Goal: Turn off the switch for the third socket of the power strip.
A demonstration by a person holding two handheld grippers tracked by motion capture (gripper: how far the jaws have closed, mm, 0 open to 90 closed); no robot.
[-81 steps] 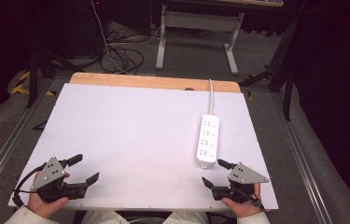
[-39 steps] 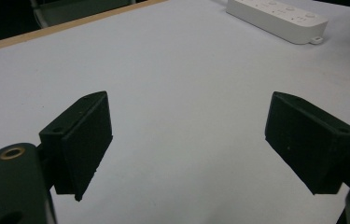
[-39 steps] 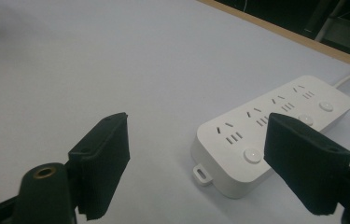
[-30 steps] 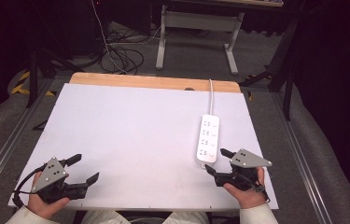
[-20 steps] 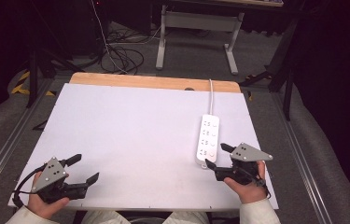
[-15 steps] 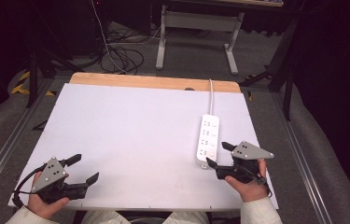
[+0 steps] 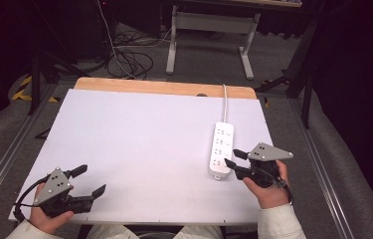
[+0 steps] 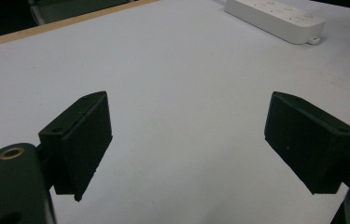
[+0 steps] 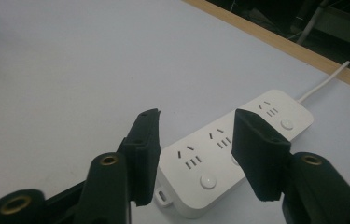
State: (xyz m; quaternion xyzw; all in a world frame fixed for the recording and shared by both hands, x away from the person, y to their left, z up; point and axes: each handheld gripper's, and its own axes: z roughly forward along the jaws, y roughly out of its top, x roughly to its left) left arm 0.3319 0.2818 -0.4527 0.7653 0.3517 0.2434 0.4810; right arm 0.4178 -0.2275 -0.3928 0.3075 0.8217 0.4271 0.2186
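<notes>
Overhead and tong-mounted views, shared table (image 7: pixel 139 129)

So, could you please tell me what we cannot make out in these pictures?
- Where the white cord of the power strip ends: in the high view it drops out of sight behind the table's far wooden edge.
- Part of the strip's sockets: in the right gripper view the right tool covers them.
- The strip's far end: cut off by the top edge in the left gripper view, beyond the left tool.
</notes>
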